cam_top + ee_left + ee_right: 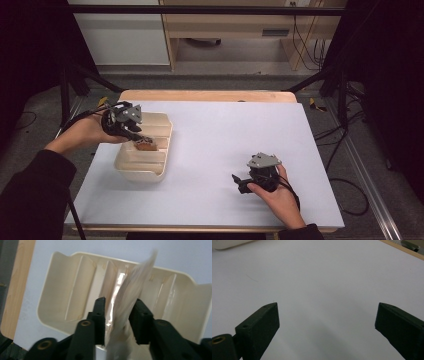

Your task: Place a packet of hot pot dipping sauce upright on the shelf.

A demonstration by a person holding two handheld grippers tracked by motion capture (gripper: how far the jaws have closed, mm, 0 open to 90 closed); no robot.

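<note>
So far my left gripper [116,315] pinches a thin packet [130,293] over the cream divided tray [62,287], not yet dropped; my right gripper [327,322] rests spread on the table [324,277].

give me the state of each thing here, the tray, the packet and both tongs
left tongs: shut on the packet, over the tray
packet: gripped edge-on, blurred, raised above the tray's slots
tray: upright on the white table, ribbed dividers inside
right tongs: open wide, holding nothing, low over bare table
table: white top, wood edge at far side
</note>
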